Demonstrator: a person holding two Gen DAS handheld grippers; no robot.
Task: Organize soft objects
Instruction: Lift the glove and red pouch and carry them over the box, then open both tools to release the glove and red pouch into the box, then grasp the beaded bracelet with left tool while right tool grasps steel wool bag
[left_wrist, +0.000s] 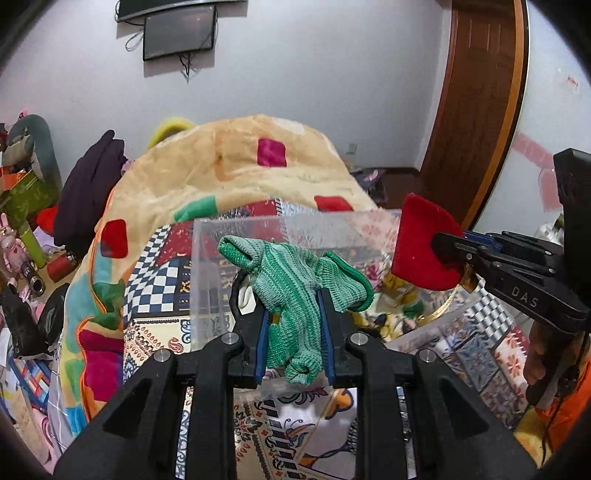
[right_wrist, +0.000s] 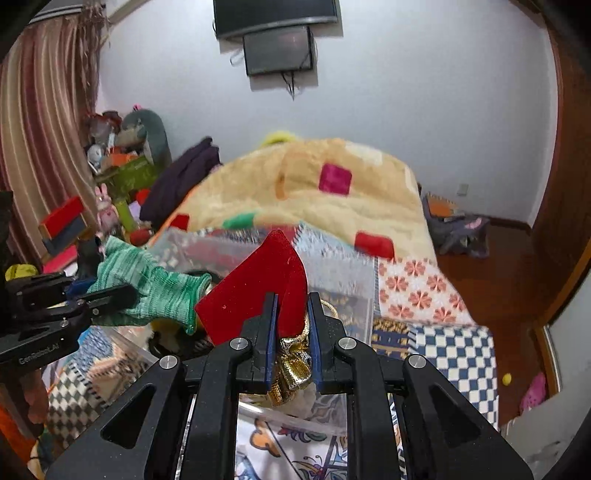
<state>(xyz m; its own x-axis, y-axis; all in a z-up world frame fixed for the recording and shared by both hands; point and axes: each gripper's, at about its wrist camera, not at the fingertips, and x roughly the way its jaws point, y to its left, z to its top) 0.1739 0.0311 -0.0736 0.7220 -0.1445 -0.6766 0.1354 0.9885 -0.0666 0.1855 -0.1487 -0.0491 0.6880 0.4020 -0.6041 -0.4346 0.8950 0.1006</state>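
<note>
Left wrist view: left gripper (left_wrist: 293, 325) clamped on a green glove (left_wrist: 295, 291), right gripper (right_wrist: 291, 332) pinching a red pouch (right_wrist: 255, 291) — both held above the clear box (left_wrist: 207, 273) on the bed, presumably for dropping in

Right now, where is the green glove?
The green glove is clamped in the left gripper, held over the clear bin, left of the red pouch.
</note>
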